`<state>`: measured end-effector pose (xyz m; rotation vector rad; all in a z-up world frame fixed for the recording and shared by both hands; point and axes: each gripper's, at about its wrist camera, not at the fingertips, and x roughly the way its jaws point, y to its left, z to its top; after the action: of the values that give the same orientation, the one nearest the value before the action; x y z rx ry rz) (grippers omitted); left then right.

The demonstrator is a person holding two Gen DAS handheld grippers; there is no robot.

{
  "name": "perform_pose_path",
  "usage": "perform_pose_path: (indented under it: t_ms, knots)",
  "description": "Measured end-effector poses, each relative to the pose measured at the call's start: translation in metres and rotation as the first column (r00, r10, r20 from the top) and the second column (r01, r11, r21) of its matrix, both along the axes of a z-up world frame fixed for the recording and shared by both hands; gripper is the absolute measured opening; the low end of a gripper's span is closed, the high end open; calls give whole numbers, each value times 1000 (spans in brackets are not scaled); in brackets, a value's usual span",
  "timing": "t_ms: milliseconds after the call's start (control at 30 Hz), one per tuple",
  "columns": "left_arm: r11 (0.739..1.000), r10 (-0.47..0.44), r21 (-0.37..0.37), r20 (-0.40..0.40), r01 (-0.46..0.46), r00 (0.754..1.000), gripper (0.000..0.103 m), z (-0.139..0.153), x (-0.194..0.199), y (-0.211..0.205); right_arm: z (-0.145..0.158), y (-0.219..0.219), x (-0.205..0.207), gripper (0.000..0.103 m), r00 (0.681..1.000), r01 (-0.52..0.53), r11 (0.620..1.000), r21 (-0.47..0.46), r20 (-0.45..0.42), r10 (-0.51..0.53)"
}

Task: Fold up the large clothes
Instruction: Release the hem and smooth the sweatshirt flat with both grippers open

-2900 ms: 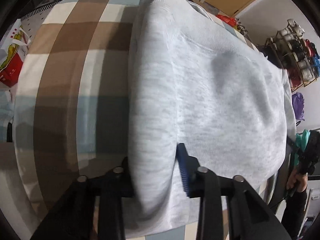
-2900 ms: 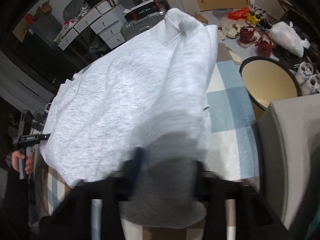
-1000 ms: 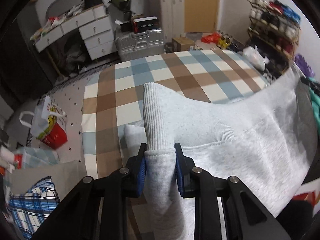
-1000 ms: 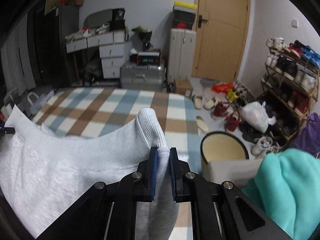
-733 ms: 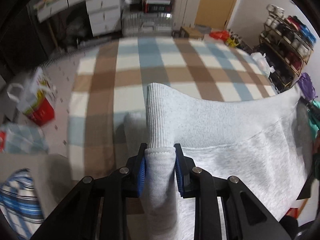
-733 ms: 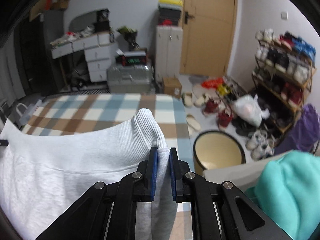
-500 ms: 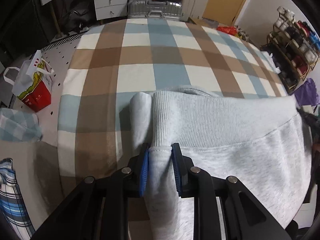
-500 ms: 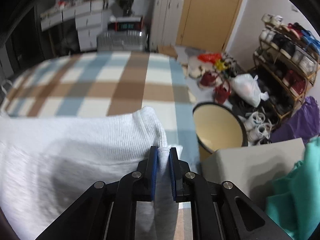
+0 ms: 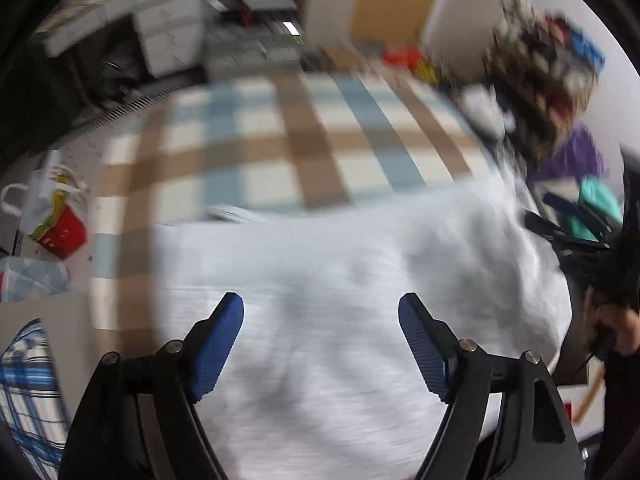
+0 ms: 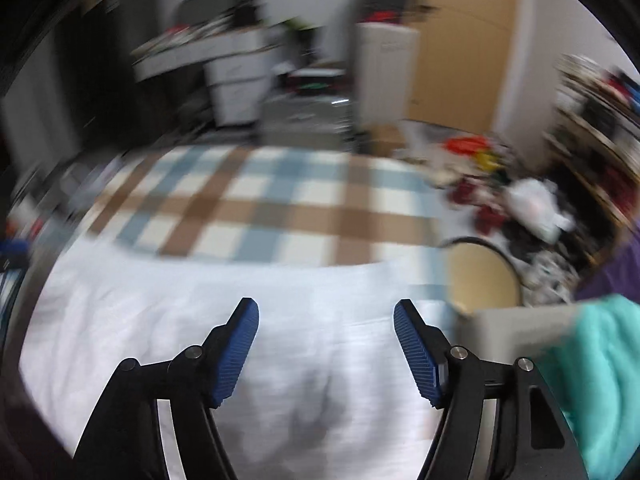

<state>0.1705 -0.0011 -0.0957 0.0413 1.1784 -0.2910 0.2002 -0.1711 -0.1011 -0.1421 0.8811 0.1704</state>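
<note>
While the pale grey sweatshirt lies flat on the checked bed, both left gripper and right gripper have just spread their jaws, nothing pinched, so further folds likely remain.

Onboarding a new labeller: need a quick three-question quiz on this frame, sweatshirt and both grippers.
1. True or false: the left gripper is clamped on the grey sweatshirt.
2. What does the sweatshirt lie on? A) a bare wooden floor B) a checked blanket C) a chair
3. Fill in: the right gripper has its blue pads spread ____ over the sweatshirt.

Key
1. False. Its jaws have just been opening and nothing is pinched between them.
2. B
3. Apart. Those jaws have also just been opening, with no cloth held between them.
</note>
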Motion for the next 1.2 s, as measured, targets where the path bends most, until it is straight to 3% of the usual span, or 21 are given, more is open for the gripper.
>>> perform_pose_path:
  t_ms: [67, 167, 200, 233, 267, 400, 500, 567, 633, 700, 767, 833, 900, 1000, 1133, 1200]
  knots:
    - [999, -38, 6, -81, 39, 996, 76, -30, 16, -28, -16, 30, 9, 70, 998, -48, 999, -5, -51, 48]
    - [989, 55, 146, -192, -27, 980, 77, -93, 42, -30, -50, 54, 28, 70, 989, -64, 996, -67, -140, 54]
    - [993, 59, 113, -215, -35, 975, 81, -104, 46, -26, -63, 56, 34, 70, 985, -56, 992, -113, -169, 36]
    - [997, 52, 57, -183, -43, 982, 86, -105, 45, -20, -83, 57, 42, 70, 978, -47, 981, -189, -207, 7]
    - [998, 49, 47, -163, -42, 985, 86, -104, 44, -18, -94, 53, 46, 69, 974, -52, 979, -200, -227, 5]
    - [997, -13, 78, -139, 24, 990, 88, -103, 35, -22, -103, 34, 54, 74, 964, -45, 995, -93, -264, 19]
    - [997, 40, 73, -166, -29, 985, 88, -92, 31, -9, -89, 26, 45, 73, 966, -69, 992, -101, -255, 41]
    - [998, 63, 14, -140, -62, 988, 87, -77, 25, 0, -68, 12, 30, 72, 982, -33, 997, -70, -189, 19]
    - [997, 47, -57, -124, -55, 991, 87, -66, 25, -1, -54, -3, 20, 73, 985, -6, 1000, 4, -173, 7]
    - [996, -1, -89, -111, -9, 994, 87, -58, 26, -22, -53, -20, 14, 73, 983, 41, 999, -21, -181, -44]
    - [997, -61, -51, -99, 56, 993, 88, -59, 31, -52, -65, -29, 17, 73, 973, 62, 997, -50, -219, -72]
    - [995, -74, 54, -130, 82, 989, 88, -74, 43, -70, -93, -40, 24, 71, 945, 87, 992, -88, -308, -110]
    - [990, -52, 119, -185, 75, 981, 90, -96, 52, -78, -107, -47, 24, 72, 950, 77, 994, -84, -297, -99]
    - [994, -40, 96, -175, 58, 984, 101, -109, 59, -72, -107, -52, 22, 72, 956, 76, 995, -57, -281, -89]
    - [992, -41, 113, -177, 62, 983, 101, -101, 51, -63, -100, -49, 18, 72, 954, 82, 993, -81, -281, -101]
    - [996, -33, 76, -195, 48, 980, 99, -88, 36, -48, -82, -45, 6, 70, 961, 88, 995, -51, -259, -99]
